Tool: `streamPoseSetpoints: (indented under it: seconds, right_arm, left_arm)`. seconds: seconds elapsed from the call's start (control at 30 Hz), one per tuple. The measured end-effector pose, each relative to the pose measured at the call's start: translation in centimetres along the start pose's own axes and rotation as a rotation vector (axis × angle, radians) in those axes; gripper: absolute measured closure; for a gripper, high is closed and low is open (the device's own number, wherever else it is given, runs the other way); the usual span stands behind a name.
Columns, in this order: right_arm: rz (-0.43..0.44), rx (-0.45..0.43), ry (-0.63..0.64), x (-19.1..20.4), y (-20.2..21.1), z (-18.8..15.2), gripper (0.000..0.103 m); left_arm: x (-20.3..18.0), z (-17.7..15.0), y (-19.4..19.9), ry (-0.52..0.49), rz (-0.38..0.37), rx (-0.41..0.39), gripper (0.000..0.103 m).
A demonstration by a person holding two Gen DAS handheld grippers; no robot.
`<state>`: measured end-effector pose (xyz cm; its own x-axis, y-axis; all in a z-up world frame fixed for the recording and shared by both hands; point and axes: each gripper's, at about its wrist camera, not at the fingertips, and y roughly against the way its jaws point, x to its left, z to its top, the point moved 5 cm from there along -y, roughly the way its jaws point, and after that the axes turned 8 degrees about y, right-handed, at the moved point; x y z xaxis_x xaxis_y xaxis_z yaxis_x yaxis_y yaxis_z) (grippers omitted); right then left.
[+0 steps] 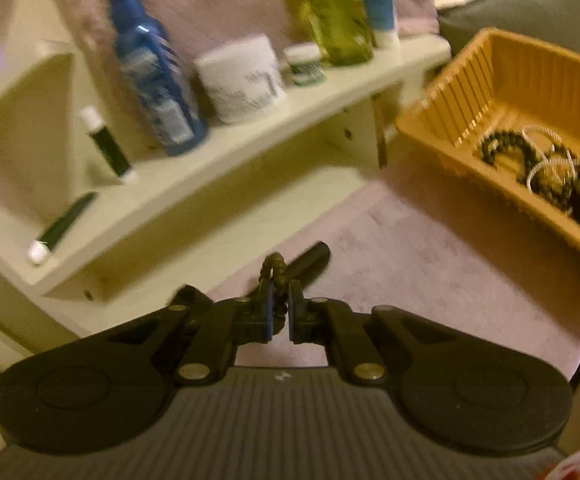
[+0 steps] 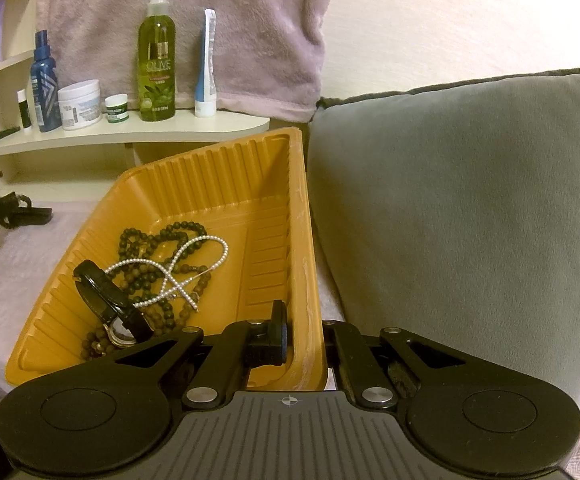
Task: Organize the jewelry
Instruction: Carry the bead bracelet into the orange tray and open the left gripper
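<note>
The left tongs (image 1: 278, 312) were pinched on a string of dark beads (image 1: 275, 276), which looped up just past the tips and hung clear of the pale pink cloth (image 1: 430, 280) below. From there the orange tray (image 1: 502, 80) lay up and to the right, well apart, with open cloth between, so I judged the carry would have to swing rightward over the tray's near ribbed wall. The tray's long side ran slantwise away from those tongs.

The right tongs (image 2: 304, 336) were pressed together on the tray's rim, one finger inside and one outside the wall, tipping it up against the grey cushion (image 2: 470, 220). So the right hand steadied while the left, the freer one, brought the load.

Inside the tray lay a tangle: dark bead strands (image 2: 157, 240), a white pearl necklace (image 2: 177, 276) crossed over them, and a black-strapped watch (image 2: 109, 300) towards the lower corner.
</note>
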<state>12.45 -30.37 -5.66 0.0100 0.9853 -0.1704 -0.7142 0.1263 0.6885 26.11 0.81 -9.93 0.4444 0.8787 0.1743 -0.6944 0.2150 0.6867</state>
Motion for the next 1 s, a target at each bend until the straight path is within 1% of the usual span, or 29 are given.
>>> streamPoseSetpoints:
  seconds: [0.2,0.33,0.43,0.63,0.83,1.0]
  right_arm:
    - [-0.002,-0.005,0.001,0.1,0.2,0.0,0.099]
    - [-0.002,-0.006,0.001,0.1,0.3,0.0,0.099]
    - [0.0,-0.008,0.001,0.2,0.4,0.0,0.099]
    - [0.002,-0.013,-0.002,0.2,0.5,0.1,0.099]
    - [0.003,-0.014,-0.005,0.2,0.6,0.0,0.099]
    - [0.003,-0.014,-0.007,0.2,0.6,0.0,0.099]
  left_arm:
    - [2.3,2.0,3.0,0.078,0.014,-0.069,0.097]
    - [2.8,3.3,4.5,0.109,0.012,-0.107,0.097]
    - [2.5,4.1,5.3,0.126,-0.006,-0.128,0.097]
    - [0.1,5.5,6.7,0.159,-0.057,-0.158,0.097]
    - [-4.0,6.3,7.4,0.213,-0.162,-0.162,0.097]
    - [-7.8,6.3,7.3,0.23,-0.253,-0.158,0.097]
